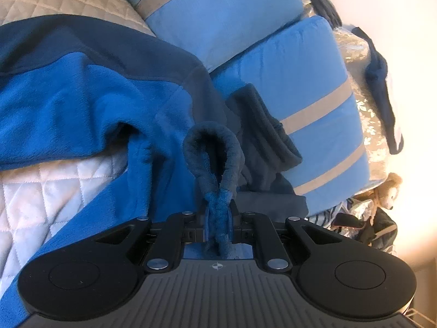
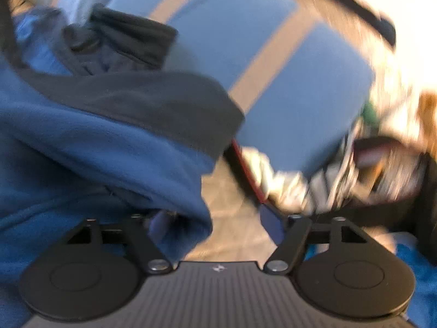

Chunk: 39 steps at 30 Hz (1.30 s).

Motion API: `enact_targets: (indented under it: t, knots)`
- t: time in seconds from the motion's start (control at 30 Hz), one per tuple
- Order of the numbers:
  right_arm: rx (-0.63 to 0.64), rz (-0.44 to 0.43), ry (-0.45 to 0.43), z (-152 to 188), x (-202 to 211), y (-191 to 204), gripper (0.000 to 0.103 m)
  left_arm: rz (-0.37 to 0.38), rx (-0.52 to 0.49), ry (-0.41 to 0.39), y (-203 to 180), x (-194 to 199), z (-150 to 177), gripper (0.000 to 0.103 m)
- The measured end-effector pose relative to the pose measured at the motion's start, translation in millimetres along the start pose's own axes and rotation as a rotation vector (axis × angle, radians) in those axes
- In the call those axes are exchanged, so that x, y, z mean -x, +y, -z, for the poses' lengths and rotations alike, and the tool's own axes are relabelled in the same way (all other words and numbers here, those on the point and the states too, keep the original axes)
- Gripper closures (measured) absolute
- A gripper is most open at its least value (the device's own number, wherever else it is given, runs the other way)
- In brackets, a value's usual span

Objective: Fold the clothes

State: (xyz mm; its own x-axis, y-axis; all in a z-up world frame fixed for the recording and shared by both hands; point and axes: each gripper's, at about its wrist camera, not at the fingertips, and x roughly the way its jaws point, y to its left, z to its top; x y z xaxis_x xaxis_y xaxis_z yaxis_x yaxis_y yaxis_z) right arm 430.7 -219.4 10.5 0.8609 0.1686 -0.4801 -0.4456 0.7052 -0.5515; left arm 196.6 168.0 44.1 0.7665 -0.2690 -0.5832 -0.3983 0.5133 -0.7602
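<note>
My left gripper (image 1: pixel 218 218) pinches a looped edge of the blue fleece jacket (image 1: pixel 82 104), which spreads away leftward over the quilted bed (image 1: pixel 41 191), while my right gripper (image 2: pixel 218 229) gapes wide, holding nothing, beside its hem.

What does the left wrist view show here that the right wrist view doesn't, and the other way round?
Only the left wrist view shows the left gripper shut on a bunched fold of the blue fleece garment, the white quilted bed cover under it, and a stuffed toy at the right edge. Only the right wrist view, which is motion-blurred, shows the right gripper with its jaws wide apart, fleece draped over the left finger, and a red-edged strip ahead. Both show the fleece garment with its dark grey trim and the striped light-blue pillows.
</note>
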Motion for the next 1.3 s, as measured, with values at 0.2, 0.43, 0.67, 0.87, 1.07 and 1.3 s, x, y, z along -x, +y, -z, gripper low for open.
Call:
enact_targets:
  t: [0.2,0.43,0.67,0.87,1.07,1.3]
  knots:
    - [-0.299,-0.103,0.015,-6.8,-8.2,-43.0,0.080,0.011,0.011,0.025,3.2,-10.2,8.4,0.092]
    - [-0.917,-0.287,0.157,48.9,-38.6,-102.7,0.069,0.015,-0.014,0.077,3.7,-27.9,34.2,0.092]
    - [-0.848,-0.229,0.246,66.4,-27.6,-104.9,0.022,-0.101,0.020,0.089,38.3,-34.7,59.3,0.092]
    - [-0.540,0.026,0.230,40.8,15.3,-93.2,0.019,-0.168,0.050,0.134,53.7,-48.8,60.5,0.091]
    - [-0.517,0.030,0.110,7.9,48.3,-90.6,0.015,-0.168,0.022,0.128,51.9,-46.7,63.0,0.090]
    - [-0.558,-0.085,0.043,-44.5,71.1,-54.5,0.015,-0.230,-0.166,0.106,30.2,-44.5,70.8,0.088]
